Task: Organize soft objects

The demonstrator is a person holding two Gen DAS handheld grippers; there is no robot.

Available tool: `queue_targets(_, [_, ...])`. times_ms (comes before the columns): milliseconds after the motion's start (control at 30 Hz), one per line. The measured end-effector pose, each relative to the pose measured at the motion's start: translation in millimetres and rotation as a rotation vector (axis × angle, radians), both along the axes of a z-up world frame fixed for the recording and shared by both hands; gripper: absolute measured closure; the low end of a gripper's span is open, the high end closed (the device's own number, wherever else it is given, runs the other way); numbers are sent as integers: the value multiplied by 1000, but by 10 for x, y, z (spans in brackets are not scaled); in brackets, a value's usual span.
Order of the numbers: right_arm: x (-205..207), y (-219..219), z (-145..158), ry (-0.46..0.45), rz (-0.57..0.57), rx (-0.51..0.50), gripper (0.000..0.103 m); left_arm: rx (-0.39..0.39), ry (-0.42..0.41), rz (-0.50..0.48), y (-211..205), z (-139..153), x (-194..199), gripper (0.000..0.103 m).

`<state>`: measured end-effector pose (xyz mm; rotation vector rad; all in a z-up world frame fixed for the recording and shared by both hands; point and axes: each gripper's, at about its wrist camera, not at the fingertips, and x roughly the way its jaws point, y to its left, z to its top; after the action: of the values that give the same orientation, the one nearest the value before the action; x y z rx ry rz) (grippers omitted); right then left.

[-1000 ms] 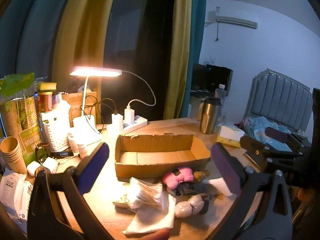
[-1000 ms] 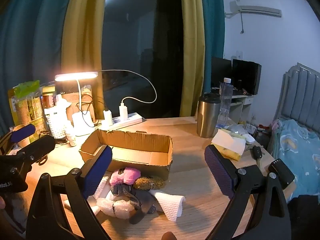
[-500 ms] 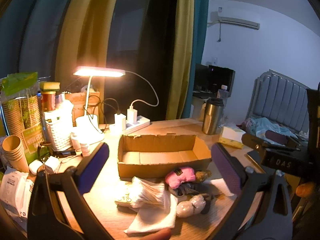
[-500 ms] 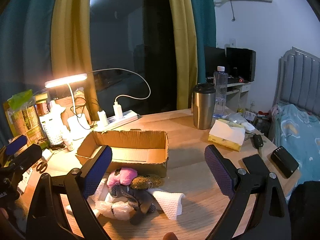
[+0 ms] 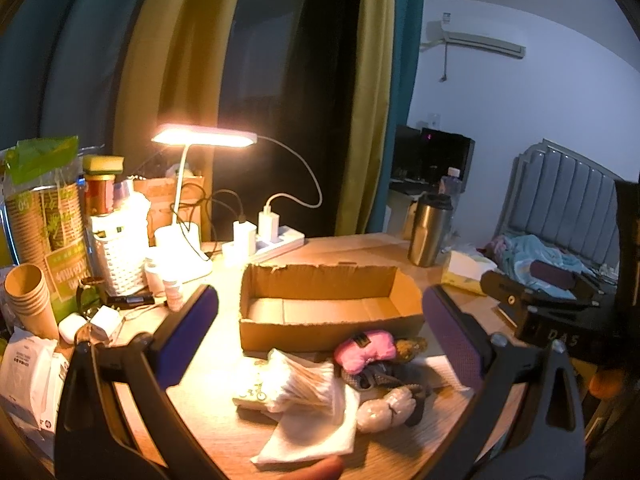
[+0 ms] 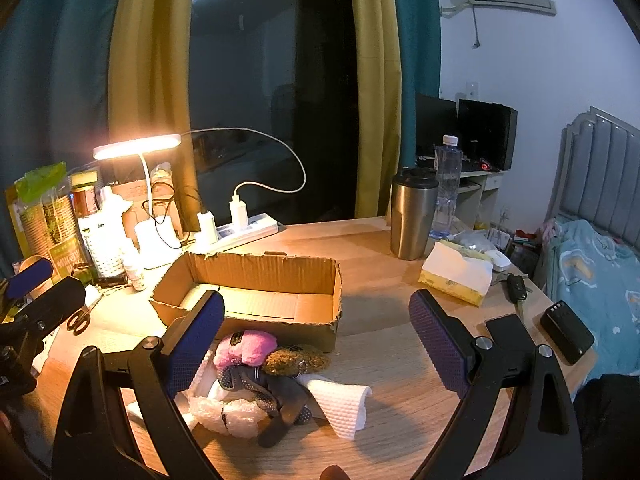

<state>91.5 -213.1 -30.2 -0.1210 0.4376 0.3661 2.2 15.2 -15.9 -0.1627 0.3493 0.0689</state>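
While both claws — left claw [image 5: 320, 332], right claw [image 6: 316, 332] — gape empty, plush pile [image 6: 256, 364] seemingly touches box [image 6: 256, 292].

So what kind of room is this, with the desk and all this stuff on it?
Most likely a bedroom with a work desk in it. A bed with a padded grey headboard and blue bedding stands beside the desk, an air conditioner hangs on the wall, and curtains frame a dark window.

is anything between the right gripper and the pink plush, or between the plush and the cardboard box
Nothing visible blocks either. The open right gripper hangs above the pink plush, which tops the pile against the cardboard box; only the box's low front wall to clear.
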Motion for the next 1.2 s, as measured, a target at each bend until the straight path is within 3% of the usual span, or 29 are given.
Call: queue_targets(1200, [17, 106, -39, 5, 7, -27, 8, -34, 3, -10, 55, -88, 39, 1])
